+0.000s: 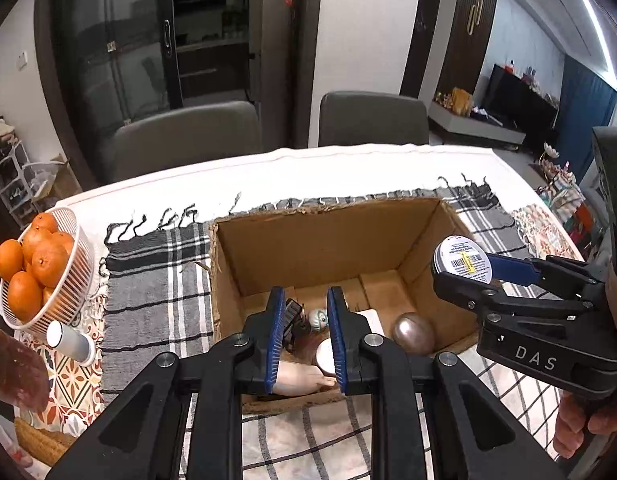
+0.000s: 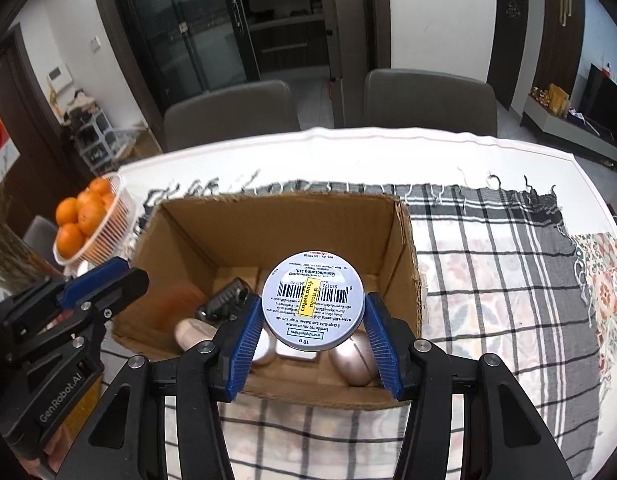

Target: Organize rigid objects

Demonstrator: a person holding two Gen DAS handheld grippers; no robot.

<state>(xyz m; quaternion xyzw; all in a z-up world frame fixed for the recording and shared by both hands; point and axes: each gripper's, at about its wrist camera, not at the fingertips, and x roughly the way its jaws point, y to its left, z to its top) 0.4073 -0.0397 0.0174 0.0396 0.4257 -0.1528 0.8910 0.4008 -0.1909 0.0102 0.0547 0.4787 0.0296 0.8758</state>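
The right claw [image 2: 313, 338] pinches one round tin [image 2: 313, 301], barcode side up, at frame centre above the single cardboard box [image 2: 404, 248] on the bench [image 2: 508, 280]. The left claw [image 1: 304, 344], lower centre of its view, is slightly spread and holds nothing. One pink egg-shaped piece [image 1: 413, 333] lies inside. One basket [image 1: 68, 280] of oranges stands at left.

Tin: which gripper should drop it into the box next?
Right. The right gripper already clamps the tin and holds it above the open box, over the things inside. The left gripper is empty, jaws apart, also pointing into the box, so it would probably need a handover first.
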